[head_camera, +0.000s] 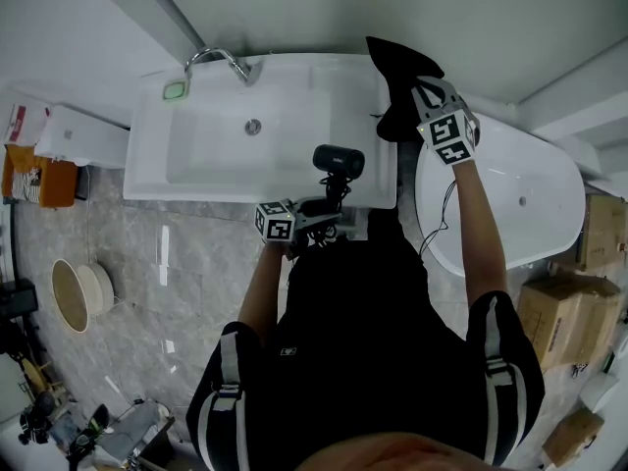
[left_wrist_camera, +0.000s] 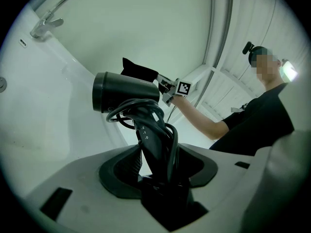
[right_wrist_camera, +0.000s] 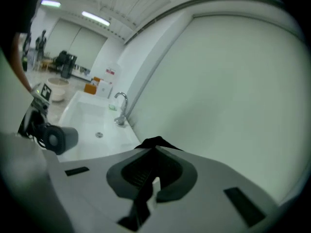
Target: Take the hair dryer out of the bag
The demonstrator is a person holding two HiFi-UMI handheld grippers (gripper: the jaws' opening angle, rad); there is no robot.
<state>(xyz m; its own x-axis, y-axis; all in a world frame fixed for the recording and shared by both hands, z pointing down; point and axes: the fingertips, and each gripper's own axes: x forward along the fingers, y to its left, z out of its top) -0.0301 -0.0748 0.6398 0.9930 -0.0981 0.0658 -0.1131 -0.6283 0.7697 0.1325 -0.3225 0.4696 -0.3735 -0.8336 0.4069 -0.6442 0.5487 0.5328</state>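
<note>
The left gripper (left_wrist_camera: 158, 176) has its jaws spread wide and clamped on the handle of the hair dryer (left_wrist_camera: 125, 92), with the cord (left_wrist_camera: 121, 111) looped round that handle; the dryer's barrel sits just beyond the jaw tips, over the white sink (head_camera: 147, 155); the right gripper (right_wrist_camera: 148, 181), well apart from the left, is pinched almost closed on a fold of the bag (right_wrist_camera: 155, 142), which is clear of the dryer.

Bright, even overhead light; heavy fisheye distortion, dark vignetted corners.
</note>
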